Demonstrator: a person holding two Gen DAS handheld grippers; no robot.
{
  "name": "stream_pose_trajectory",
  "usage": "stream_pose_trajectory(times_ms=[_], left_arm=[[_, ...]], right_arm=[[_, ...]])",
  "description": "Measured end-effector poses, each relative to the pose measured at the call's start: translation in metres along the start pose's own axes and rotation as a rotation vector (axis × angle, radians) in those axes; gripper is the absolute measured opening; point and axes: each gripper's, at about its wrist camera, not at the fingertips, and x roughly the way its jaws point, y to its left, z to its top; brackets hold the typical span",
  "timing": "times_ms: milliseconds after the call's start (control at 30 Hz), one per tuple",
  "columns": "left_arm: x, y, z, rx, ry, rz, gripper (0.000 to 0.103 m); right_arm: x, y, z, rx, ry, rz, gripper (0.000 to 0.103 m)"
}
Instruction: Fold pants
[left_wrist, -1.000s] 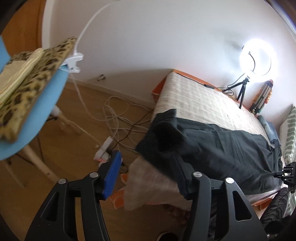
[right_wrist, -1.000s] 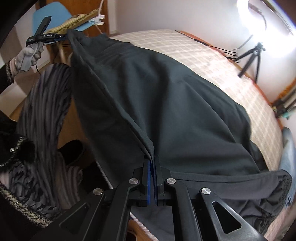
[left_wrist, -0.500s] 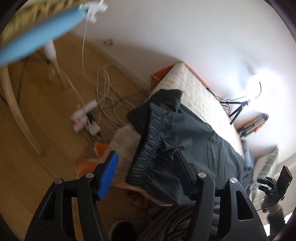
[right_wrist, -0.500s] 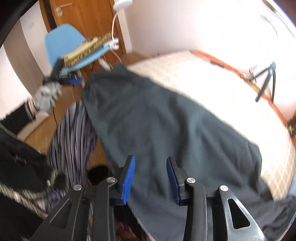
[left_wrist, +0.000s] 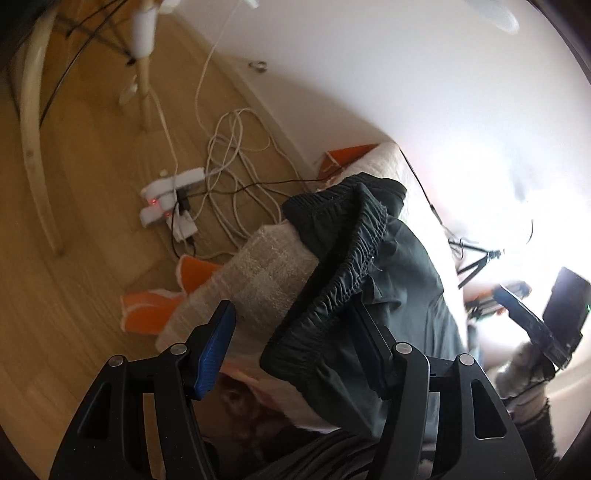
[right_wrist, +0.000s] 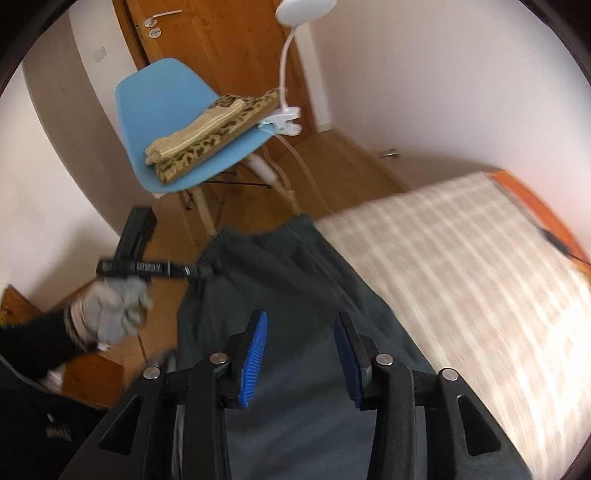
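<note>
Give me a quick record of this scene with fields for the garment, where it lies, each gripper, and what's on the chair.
garment: dark pants, elastic waistband bunched at the bed's corner
surface: bed with pale checked cover
left gripper: jaws apart, the waistband hangs between them, pads not pressing
right gripper: jaws opening, above the pants, nothing gripped
chair: blue chair holding folded leopard-print fabric, white clip lamp on its edge
floor: power strip and tangled cables

Fisheye-warped frames, motion-blurred, with white glare washing out the right side
</note>
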Motion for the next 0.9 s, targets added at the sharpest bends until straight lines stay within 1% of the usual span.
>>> stream_pose_trajectory(times_ms=[33, 100, 133, 167, 200, 233, 333, 400, 467, 500, 533, 567, 600, 633, 700, 733, 767, 800, 833, 867, 900], left_arm=[[0.001, -0.001, -0.001, -0.005, 0.000, -0.013, 0.062], [0.000, -0.004, -0.002, 0.005, -0.009, 0.000, 0.059], [-0.001, -0.007, -0.003, 0.015, -0.014, 0.006, 0.057], [-0.002, -0.010, -0.003, 0.029, -0.028, 0.021, 0.054], [-0.003, -0.010, -0.002, 0.032, -0.036, 0.029, 0.046], [-0.004, -0.011, -0.001, 0.032, -0.041, 0.032, 0.041], [-0.008, -0.013, 0.002, 0.035, -0.062, 0.017, 0.030], [-0.013, -0.021, 0.003, 0.085, -0.089, 0.029, 0.024], [-0.016, -0.028, 0.001, 0.136, -0.104, 0.051, 0.022], [-0.017, -0.030, 0.000, 0.153, -0.109, 0.055, 0.020], [-0.018, -0.032, -0.001, 0.170, -0.113, 0.059, 0.018], [-0.019, -0.035, -0.001, 0.191, -0.117, 0.067, 0.018], [-0.020, -0.037, -0.002, 0.213, -0.122, 0.078, 0.016], [-0.020, -0.037, -0.003, 0.222, -0.125, 0.082, 0.016], [-0.022, -0.036, -0.003, 0.222, -0.125, 0.077, 0.015], [-0.023, -0.035, -0.004, 0.221, -0.127, 0.075, 0.015], [-0.024, -0.034, -0.004, 0.223, -0.130, 0.075, 0.015], [-0.024, -0.033, -0.004, 0.224, -0.129, 0.075, 0.015], [-0.025, -0.032, -0.005, 0.223, -0.130, 0.076, 0.015], [-0.025, -0.031, -0.005, 0.221, -0.132, 0.075, 0.015], [-0.025, -0.030, -0.006, 0.220, -0.133, 0.076, 0.013]], right_arm=[[0.012, 0.001, 0.011, 0.008, 0.003, 0.017, 0.043], [0.032, 0.001, 0.031, 0.017, -0.002, 0.042, 0.047], [0.044, 0.002, 0.040, 0.018, 0.001, 0.051, 0.054], [0.054, 0.003, 0.049, 0.014, 0.007, 0.052, 0.057], [0.066, 0.003, 0.057, 0.001, 0.023, 0.048, 0.057], [0.076, 0.003, 0.062, -0.009, 0.038, 0.047, 0.057], [0.114, -0.003, 0.079, -0.014, 0.092, 0.028, 0.057], [0.135, -0.011, 0.089, 0.008, 0.128, 0.022, 0.057], [0.156, -0.015, 0.094, 0.032, 0.175, 0.036, 0.057], [0.165, -0.016, 0.096, 0.035, 0.203, 0.030, 0.057], [0.173, -0.015, 0.097, 0.029, 0.229, 0.019, 0.054], [0.180, -0.013, 0.098, 0.021, 0.249, 0.017, 0.041], [0.187, -0.011, 0.098, 0.010, 0.274, 0.027, 0.034], [0.190, -0.008, 0.098, 0.001, 0.273, 0.035, 0.023], [0.191, 0.001, 0.100, -0.043, 0.233, 0.034, 0.013], [0.188, 0.003, 0.101, -0.066, 0.202, 0.032, 0.006], [0.184, 0.007, 0.102, -0.097, 0.159, 0.034, 0.006], [0.180, 0.010, 0.102, -0.120, 0.136, 0.028, 0.006], [0.179, 0.010, 0.102, -0.135, 0.131, 0.021, 0.006], [0.177, 0.009, 0.102, -0.135, 0.144, -0.001, 0.012], [0.176, 0.007, 0.103, -0.118, 0.166, -0.021, 0.023]])
